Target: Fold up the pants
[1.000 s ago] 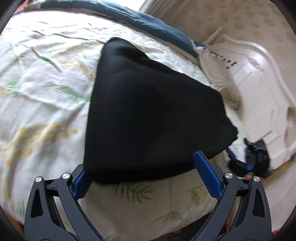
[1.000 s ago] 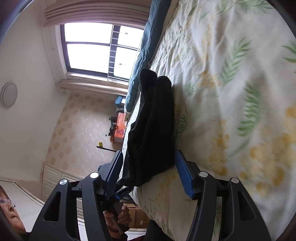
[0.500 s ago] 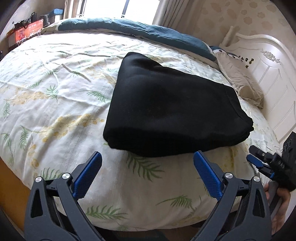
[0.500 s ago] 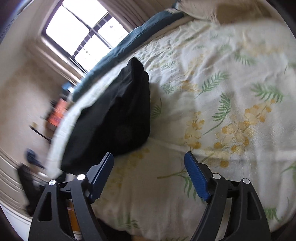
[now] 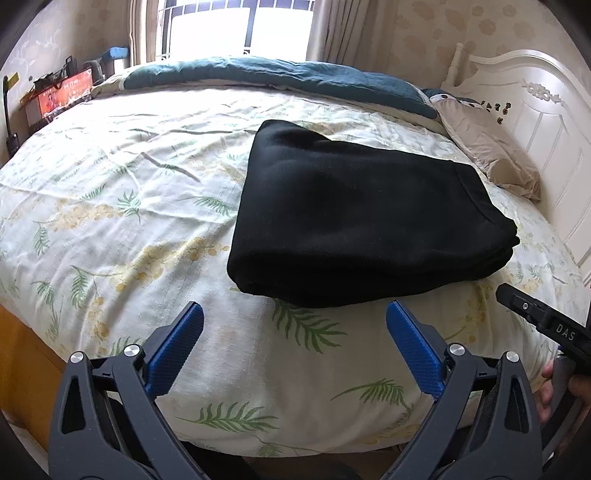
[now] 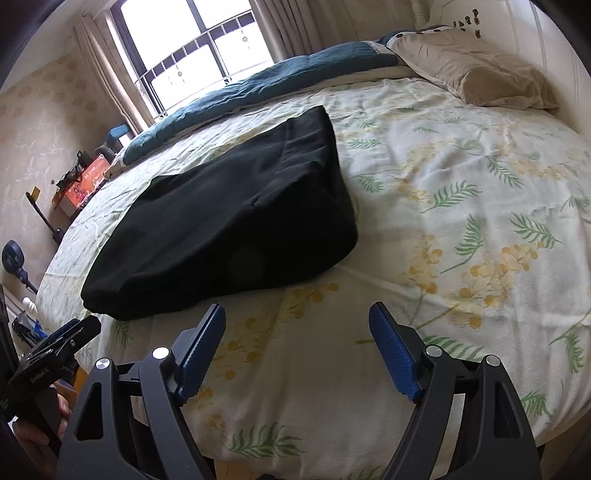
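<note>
Left gripper, left wrist view: my jaws spread wide, blue pads clear of everything, nothing held. It hangs over the near edge of the bed, above the leaf-print sheet. Black pants lie folded into a thick, roughly square bundle on the sheet, just beyond the fingertips, not touching them. Layered edges of the fold face the right side of this view. Dark teal blanket runs along the far side of the bed under the window. Beige pillow sits by the white headboard, apart from the pants. My right gripper pokes in at the lower right edge with a bit of hand on its grip.

Right wrist view: right gripper gaping too, pads empty; its jaws have just been opening and nothing sits between them. It hovers over bare sheet at the near bed edge. Pants lie ahead and to the left of it, near the left finger but not in contact, a rounded fold facing the camera. Pillow top right, blanket along the window side. Left gripper shows at the lower left, over the bed edge. Orange box stands past the far end of the bed.
</note>
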